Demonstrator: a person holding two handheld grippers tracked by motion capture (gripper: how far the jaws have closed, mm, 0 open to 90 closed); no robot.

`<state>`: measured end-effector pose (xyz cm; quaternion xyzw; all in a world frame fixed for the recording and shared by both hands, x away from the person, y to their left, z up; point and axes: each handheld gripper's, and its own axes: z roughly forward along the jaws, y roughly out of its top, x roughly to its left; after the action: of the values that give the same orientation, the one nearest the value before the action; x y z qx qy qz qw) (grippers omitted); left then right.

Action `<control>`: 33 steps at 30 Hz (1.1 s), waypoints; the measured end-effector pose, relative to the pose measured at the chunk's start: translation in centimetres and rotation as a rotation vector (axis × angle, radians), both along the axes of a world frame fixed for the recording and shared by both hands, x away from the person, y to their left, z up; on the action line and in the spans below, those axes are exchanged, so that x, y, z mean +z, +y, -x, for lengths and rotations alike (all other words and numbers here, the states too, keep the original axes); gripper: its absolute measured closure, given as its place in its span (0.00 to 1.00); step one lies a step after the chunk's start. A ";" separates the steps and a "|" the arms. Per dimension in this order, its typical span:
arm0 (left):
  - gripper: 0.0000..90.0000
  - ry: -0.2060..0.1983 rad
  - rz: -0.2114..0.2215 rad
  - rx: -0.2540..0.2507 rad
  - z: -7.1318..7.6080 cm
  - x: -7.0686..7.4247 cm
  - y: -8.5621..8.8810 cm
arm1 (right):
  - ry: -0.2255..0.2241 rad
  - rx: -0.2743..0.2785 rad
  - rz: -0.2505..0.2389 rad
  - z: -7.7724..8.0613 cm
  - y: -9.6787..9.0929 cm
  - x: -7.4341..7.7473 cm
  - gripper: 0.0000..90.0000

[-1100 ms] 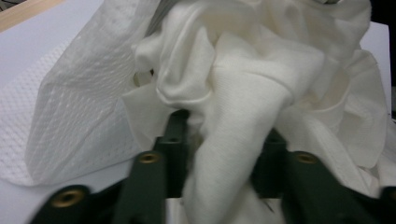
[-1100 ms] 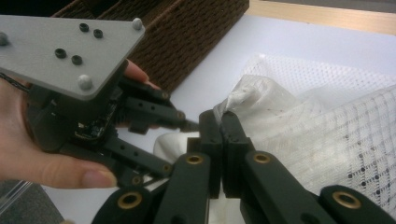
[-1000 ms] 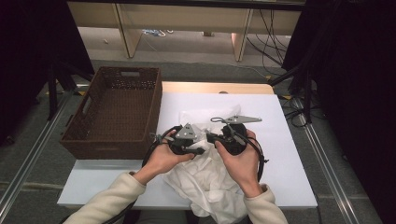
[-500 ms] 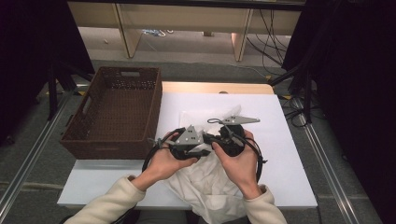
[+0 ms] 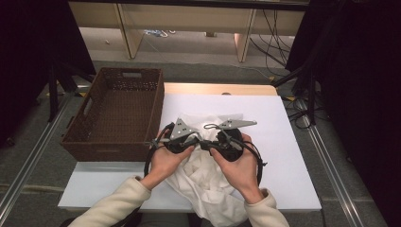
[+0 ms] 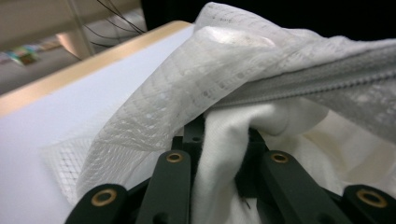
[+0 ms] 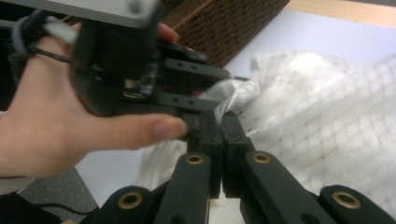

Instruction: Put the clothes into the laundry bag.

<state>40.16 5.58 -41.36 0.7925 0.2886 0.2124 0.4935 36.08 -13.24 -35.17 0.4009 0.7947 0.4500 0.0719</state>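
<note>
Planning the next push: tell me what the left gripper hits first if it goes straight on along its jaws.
The left gripper is shut on white cloth; straight ahead it would likely meet the mesh bag draped over it, by its zipper.

This looks like a lab or recording room: black curtains hang at both sides, loose black cables lie on the grey floor beyond the white table's far edge, near pale wooden furniture legs.
</note>
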 end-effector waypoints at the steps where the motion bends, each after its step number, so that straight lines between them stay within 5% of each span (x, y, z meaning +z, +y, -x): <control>1: 0.87 0.002 0.006 0.005 0.1 0.0 0.2 | 0.002 0.009 -0.003 0.0 0.0 0.1 1.00; 4: 0.82 0.031 -0.001 -0.040 -0.2 -0.8 0.4 | -0.009 0.010 0.026 -0.3 0.0 -0.2 1.00; 6: 0.69 0.063 -0.036 -0.069 -0.4 -1.3 0.6 | 0.006 -0.004 0.049 -0.5 0.2 -0.7 1.00; 10: 0.46 0.099 -0.032 -0.103 0.2 -0.7 1.2 | 0.005 -0.005 0.052 -0.8 0.1 -1.0 1.00; 16: 0.38 0.122 -0.101 -0.146 1.9 0.1 3.0 | 0.004 -0.039 0.049 -1.0 -0.7 -0.8 1.00; 20: 0.50 0.186 -0.103 -0.150 1.5 -1.9 2.7 | 0.001 -0.044 0.069 -1.0 -0.5 -0.8 1.00; 22: 0.72 0.209 -0.068 -0.172 1.3 -2.5 2.1 | -0.013 -0.027 0.072 -1.1 -0.4 -0.9 1.00; 25: 0.93 0.203 -0.028 -0.172 1.5 -2.0 1.2 | -0.001 -0.048 0.089 -1.0 -0.4 -1.0 1.00; 33: 0.96 0.136 0.039 -0.209 2.9 0.9 -0.4 | -0.024 -0.066 0.041 -0.7 -0.6 -0.5 1.00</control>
<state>37.25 5.17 -40.43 0.8211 0.2411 0.1000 0.5077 36.80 -13.79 -35.65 0.4200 0.7892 0.4356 0.1043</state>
